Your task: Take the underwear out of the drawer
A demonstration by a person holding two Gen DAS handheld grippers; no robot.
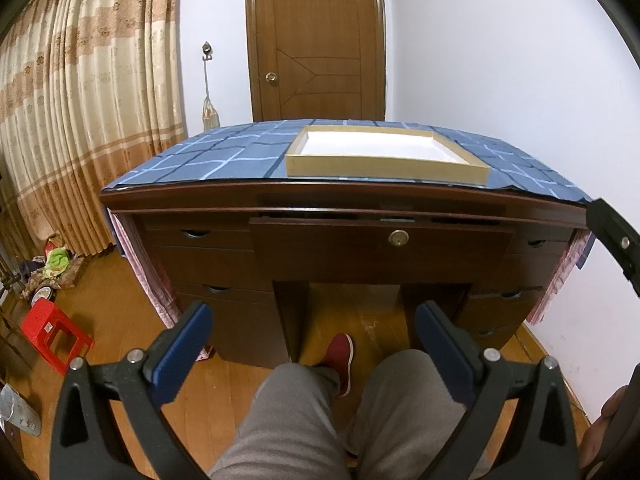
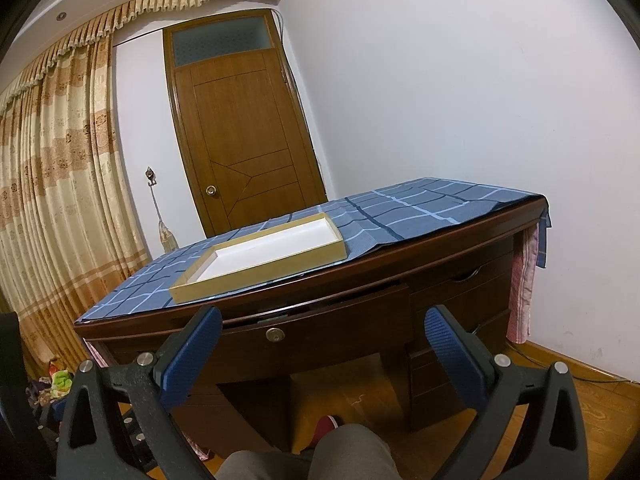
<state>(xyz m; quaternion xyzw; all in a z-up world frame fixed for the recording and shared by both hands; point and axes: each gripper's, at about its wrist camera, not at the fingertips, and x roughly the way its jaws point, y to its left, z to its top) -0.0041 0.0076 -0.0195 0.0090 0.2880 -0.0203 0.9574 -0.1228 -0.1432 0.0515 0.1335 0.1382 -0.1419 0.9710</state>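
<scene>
White walls, a brown wooden door (image 1: pixel 316 40) and long beige curtains (image 1: pixel 80 100) were seen behind a dark wooden desk (image 1: pixel 340 208), whose top was covered by a blue checked cloth (image 1: pixel 224 156). On that cloth a shallow tray (image 1: pixel 384 170) with a tan rim and a white floor had been set, well ahead of and above both claws.

The left gripper (image 1: pixel 312 320) was held low in front of the desk with its blue-padded fingers (image 1: pixel 188 340) spread wide and nothing between them. Straight ahead of it, and a little higher, the centre drawer (image 1: pixel 380 248) with a round brass lock (image 1: pixel 398 237) was found; a narrow dark gap was visible along its top edge, so it seemed slightly ajar. Below the fingers, a person's grey-trousered knees (image 1: pixel 296 420) and a red shoe (image 1: pixel 340 356) were seen on the wooden floor. Off to its left, a red plastic stool (image 1: pixel 52 336) stood on the floor.

The right gripper (image 2: pixel 322 338) was likewise held wide apart and empty, just short of the same drawer (image 2: pixel 320 332), whose lock (image 2: pixel 275 335) lay between its fingers (image 2: pixel 452 352) in the view. To its right, side drawers (image 2: pixel 460 292) were stacked.

The underwear could not be seen in either view.
</scene>
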